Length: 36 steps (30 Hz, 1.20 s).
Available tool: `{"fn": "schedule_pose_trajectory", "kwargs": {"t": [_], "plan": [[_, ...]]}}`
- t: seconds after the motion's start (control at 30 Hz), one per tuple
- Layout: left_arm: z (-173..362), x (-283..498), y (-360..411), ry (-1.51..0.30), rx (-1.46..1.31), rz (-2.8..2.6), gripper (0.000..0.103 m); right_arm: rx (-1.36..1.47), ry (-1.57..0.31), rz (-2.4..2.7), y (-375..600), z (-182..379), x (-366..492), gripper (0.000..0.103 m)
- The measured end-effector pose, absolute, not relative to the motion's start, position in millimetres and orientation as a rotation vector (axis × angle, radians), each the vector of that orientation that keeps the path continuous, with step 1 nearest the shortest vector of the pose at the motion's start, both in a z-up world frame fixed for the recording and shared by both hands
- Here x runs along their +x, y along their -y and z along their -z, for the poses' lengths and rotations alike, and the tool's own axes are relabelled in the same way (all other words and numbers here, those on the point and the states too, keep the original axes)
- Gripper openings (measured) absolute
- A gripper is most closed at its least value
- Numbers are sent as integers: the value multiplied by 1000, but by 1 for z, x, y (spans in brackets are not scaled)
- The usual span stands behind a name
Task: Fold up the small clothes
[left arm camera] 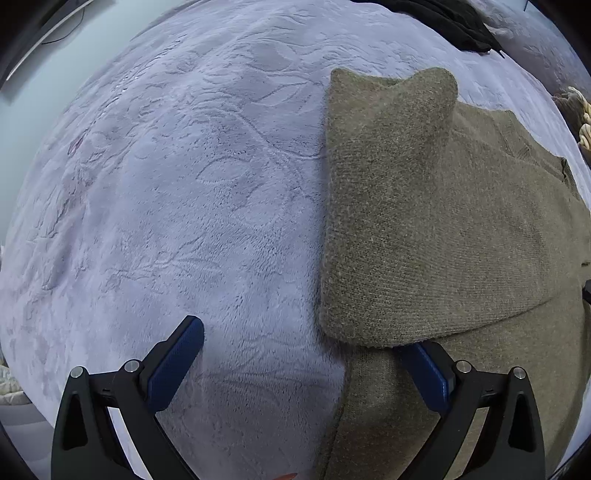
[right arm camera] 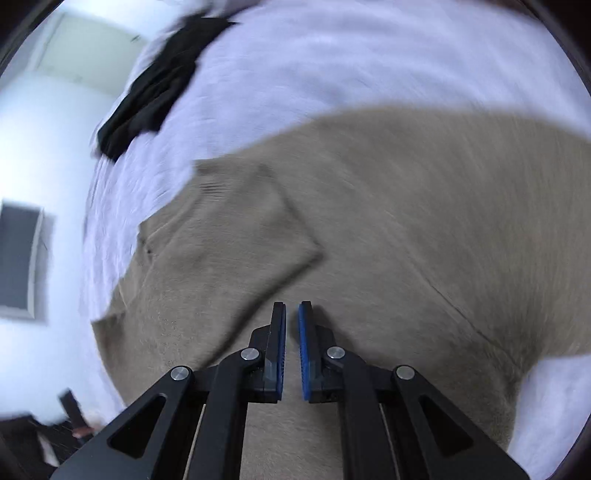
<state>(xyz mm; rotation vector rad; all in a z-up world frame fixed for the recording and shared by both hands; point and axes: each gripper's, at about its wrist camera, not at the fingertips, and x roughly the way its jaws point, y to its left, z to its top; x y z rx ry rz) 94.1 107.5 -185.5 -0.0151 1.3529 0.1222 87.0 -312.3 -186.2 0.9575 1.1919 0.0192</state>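
Observation:
An olive-brown knit sweater [left arm camera: 480,240] lies on the lilac plush blanket [left arm camera: 184,203], with a sleeve [left arm camera: 384,206] folded over its body. My left gripper [left arm camera: 306,343] is open wide at the sweater's left edge; its left pad [left arm camera: 173,362] rests over the blanket and its right pad [left arm camera: 428,373] sits partly under the folded sleeve's end. In the blurred right wrist view the sweater [right arm camera: 388,221] fills the middle. My right gripper [right arm camera: 291,314] hovers over it with the jaws nearly together and nothing between them.
A black garment [left arm camera: 454,26] lies at the blanket's far edge and also shows in the right wrist view [right arm camera: 155,85]. A cream and brown knitted item [left arm camera: 576,110] sits at the right edge. White wall and floor [right arm camera: 44,147] lie beyond the blanket [right arm camera: 332,62].

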Motion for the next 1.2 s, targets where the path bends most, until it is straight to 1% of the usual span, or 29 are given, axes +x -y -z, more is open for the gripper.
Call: {"fn": "schedule_pose_trajectory", "kwargs": {"t": [0.03,0.07,0.1,0.13,0.17,0.2,0.3,0.33,0.37,0.43,0.5,0.57,0.63,0.77,0.87,0.97,1.07,1.1,1.13,1.2], "plan": [[186,94,-106,-1352,-13,-123,102,1012,-1180,-31,318,189,81,9],[187,95,-104,-1351,-11,-125,102,1031,-1173,-40,319,188,76,12],[187,95,-103,-1351,-10,-129,102,1044,-1161,-56,317,186,74,28],[188,94,-102,-1351,-9,-132,102,1067,-1136,-93,313,183,74,55],[188,95,-100,-1351,-9,-137,102,1078,-1120,-115,310,179,73,66],[188,96,-99,-1351,-9,-142,102,1085,-1105,-144,304,177,78,72],[188,97,-92,-1350,-5,-152,102,1085,-1148,-158,282,185,103,72],[188,98,-91,-1349,-3,-154,102,1096,-1179,-129,278,193,111,70],[188,98,-90,-1348,-1,-155,102,1103,-1183,-111,275,196,119,66],[188,97,-91,-1345,-3,-155,102,1098,-1183,-88,279,189,123,7],[184,96,-91,-1339,1,-153,102,1074,-1134,-122,282,173,120,7],[182,94,-93,-1334,6,-150,102,954,-1096,-128,288,150,110,7],[184,94,-93,-1333,2,-147,102,902,-1090,-89,298,146,98,7],[184,93,-93,-1342,4,-132,102,956,-1164,-35,323,185,82,7],[174,88,-101,-1357,-8,-103,102,988,-1169,-44,323,192,80,9],[155,80,-117,-1352,-55,-66,102,976,-1188,-43,326,185,69,16],[139,83,-135,-1335,-176,-12,102,957,-1192,-65,324,177,63,27],[137,90,-139,-1329,-226,21,102,958,-1195,-75,323,176,60,37],[137,97,-141,-1324,-263,48,102,957,-1198,-86,322,174,56,44],[146,116,-139,-1335,-331,102,101,950,-1210,-102,314,173,58,44]]}}
